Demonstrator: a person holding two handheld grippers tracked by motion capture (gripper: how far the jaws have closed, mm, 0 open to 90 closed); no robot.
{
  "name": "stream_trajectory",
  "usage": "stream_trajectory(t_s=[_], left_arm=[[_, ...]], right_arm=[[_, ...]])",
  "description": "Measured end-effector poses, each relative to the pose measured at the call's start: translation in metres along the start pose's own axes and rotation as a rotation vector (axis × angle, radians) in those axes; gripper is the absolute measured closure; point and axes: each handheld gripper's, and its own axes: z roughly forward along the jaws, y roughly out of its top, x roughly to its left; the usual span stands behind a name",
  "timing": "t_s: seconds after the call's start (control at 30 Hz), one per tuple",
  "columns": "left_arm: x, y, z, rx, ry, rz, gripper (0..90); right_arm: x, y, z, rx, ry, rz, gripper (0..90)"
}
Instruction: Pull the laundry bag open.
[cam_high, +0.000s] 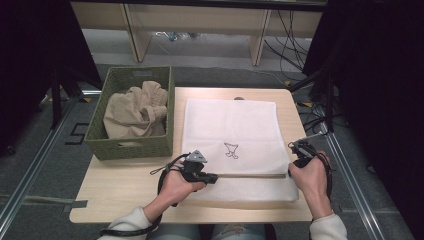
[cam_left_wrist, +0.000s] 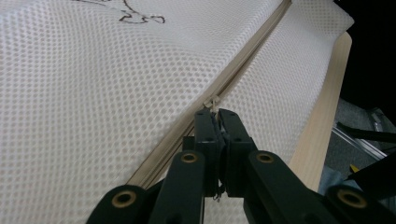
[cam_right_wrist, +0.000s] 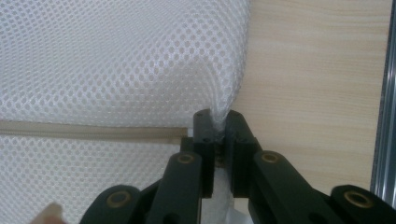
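White mesh laundry bag (cam_high: 232, 145) lies flat on the wooden table (cam_high: 125, 182) beside a basket (cam_high: 131, 145) of beige clothes (cam_high: 135, 112), seen from above. In my left gripper view, my left gripper (cam_left_wrist: 216, 114) is clamped on the zipper pull (cam_left_wrist: 214, 103), ready to slide it. In my right gripper view, my right gripper (cam_right_wrist: 217, 122) pinches the bag's edge, anchoring it

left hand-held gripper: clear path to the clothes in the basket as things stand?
Probably not yet: the left hand-held gripper is shut on the zipper pull of the mesh bag. Nothing lies between it and the clothes in the basket.
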Motion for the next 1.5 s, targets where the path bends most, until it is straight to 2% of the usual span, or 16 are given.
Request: stream_trajectory(t_s=[0.13, 0.17, 0.4, 0.47, 0.5, 0.63, 0.73, 0.77, 0.83, 1.0, 1.03, 1.07, 1.13, 1.17, 1.2, 1.5], left_arm=[[0.002, -0.002, -0.003, 0.001, 0.013, -0.005, 86.7], [0.001, -0.002, -0.003, -0.007, 0.004, -0.005, 86.7], [0.001, -0.002, -0.005, -0.008, 0.002, -0.005, 86.7], [0.001, -0.003, -0.005, -0.015, 0.001, -0.01, 86.7], [0.001, -0.003, -0.005, -0.012, 0.0, -0.005, 86.7], [0.002, -0.004, -0.008, -0.007, 0.007, 0.0, 86.7], [0.003, -0.006, -0.01, -0.014, 0.009, -0.017, 86.7], [0.005, -0.006, -0.012, -0.008, 0.01, -0.007, 86.7], [0.005, -0.007, -0.013, -0.007, 0.017, -0.015, 86.7], [0.006, -0.008, -0.015, -0.007, 0.013, -0.011, 86.7], [0.006, -0.009, -0.015, -0.017, 0.0, -0.025, 86.7], [0.006, -0.009, -0.017, -0.01, 0.016, -0.018, 86.7], [0.008, -0.01, -0.018, -0.013, 0.012, -0.022, 86.7], [0.008, -0.01, -0.02, -0.009, 0.026, -0.023, 86.7], [0.009, -0.011, -0.021, -0.012, 0.021, -0.023, 86.7], [0.014, -0.016, -0.029, -0.017, 0.033, -0.039, 86.7]], right_arm=[[0.001, 0.0, 0.0, -0.001, 0.0, 0.001, 85.2], [-0.001, 0.0, 0.0, 0.0, 0.002, -0.024, 85.2], [0.001, 0.0, 0.0, -0.004, 0.008, -0.009, 85.2], [-0.001, 0.0, -0.001, 0.011, -0.005, -0.049, 85.2], [0.001, 0.0, 0.0, 0.003, 0.002, -0.014, 85.2], [0.0, 0.0, -0.001, 0.005, -0.01, -0.03, 85.2], [0.0, 0.0, 0.0, -0.006, -0.005, -0.003, 85.2], [0.0, 0.0, 0.0, -0.005, -0.003, -0.004, 85.2], [0.0, 0.0, 0.0, 0.005, -0.001, -0.031, 85.2], [0.003, 0.001, 0.0, 0.008, -0.006, -0.01, 85.2], [0.003, 0.001, 0.0, 0.009, -0.008, 0.0, 85.2], [0.001, 0.001, 0.001, 0.001, 0.009, -0.01, 85.2], [-0.002, 0.0, 0.0, 0.023, -0.01, -0.045, 85.2], [0.004, 0.0, 0.0, 0.011, -0.012, 0.039, 85.3], [-0.001, 0.001, 0.001, -0.001, 0.0, -0.002, 85.2], [0.0, 0.001, 0.001, 0.004, 0.003, -0.002, 85.2]])
